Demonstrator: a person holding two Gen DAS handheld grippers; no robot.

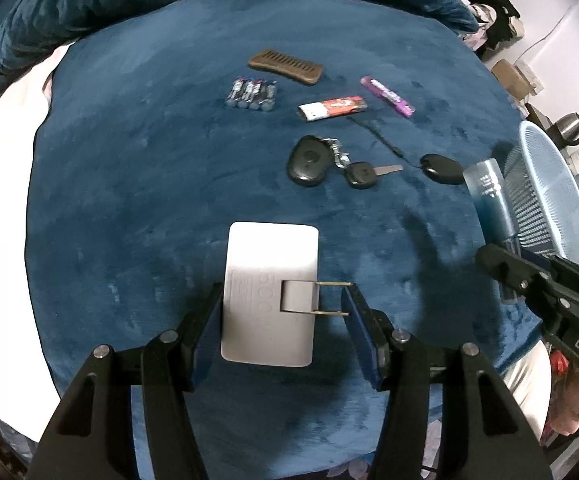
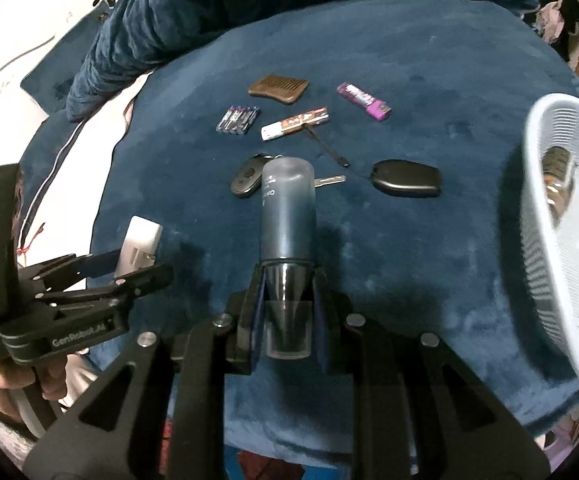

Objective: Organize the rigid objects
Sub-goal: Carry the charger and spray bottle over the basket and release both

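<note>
I count one white charger (image 1: 270,296) with two metal prongs, low in the middle of my left view. One dark blue bottle (image 2: 287,216) stands in the middle of my right view. On the blue blanket (image 1: 129,184) above lie one brown comb (image 1: 286,67), one pack of batteries (image 1: 251,93), one red and white lighter (image 1: 332,107) and one purple lighter (image 1: 387,96). Below those I count two black key fobs (image 1: 307,161) (image 1: 441,169) and one key (image 1: 369,173) with a metal blade. One pale blue basket (image 2: 549,216) sits at the right edge.
</note>
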